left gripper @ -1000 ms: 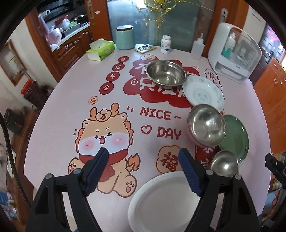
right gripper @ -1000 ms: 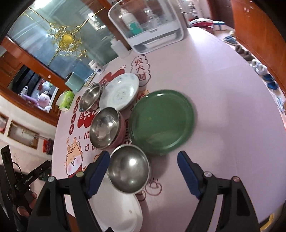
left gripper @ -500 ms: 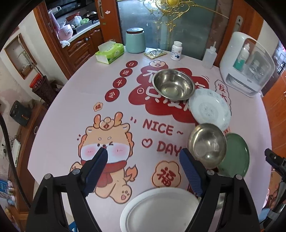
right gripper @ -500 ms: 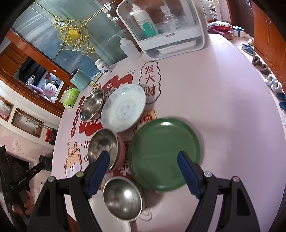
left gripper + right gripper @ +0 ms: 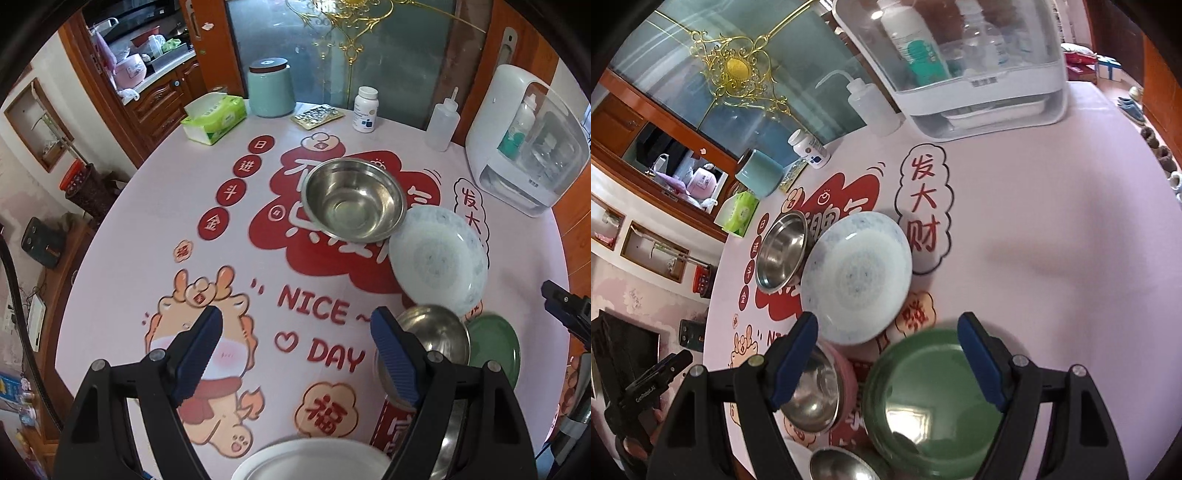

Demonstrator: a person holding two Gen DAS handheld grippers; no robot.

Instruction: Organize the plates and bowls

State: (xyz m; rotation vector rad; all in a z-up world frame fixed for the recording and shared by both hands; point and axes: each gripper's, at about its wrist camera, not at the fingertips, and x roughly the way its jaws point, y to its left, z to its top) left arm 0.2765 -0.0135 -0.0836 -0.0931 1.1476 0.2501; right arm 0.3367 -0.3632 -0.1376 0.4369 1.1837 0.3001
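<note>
1. Right wrist view: green plate flat on the pink tablecloth, directly below and between the blue fingers of the right gripper; jaws spread wide, pinching nothing, no contact with the rim visible.
2. Just beyond that gripper's tips, pale blue-patterned plate; further out to the left, touching or nearly touching it, large steel bowl.
3. Behind its left finger, steel bowl in a pink shell, close beside the green plate; at the bottom edge, small steel bowl, partly cut off.
4. Left wrist view: left gripper likewise spread, empty, above the printed "NICE DAY" lettering and cartoon dragon.
5. Behind and beyond its right finger, pink-shelled steel bowl; right of that, green plate; ahead and right, patterned plate; further ahead, large steel bowl.
6. Below that gripper at the bottom edge, white plate, partly cut off.
7. Far across the table: tissue box, teal canister, pill bottle, squeeze bottle, white appliance.
</note>
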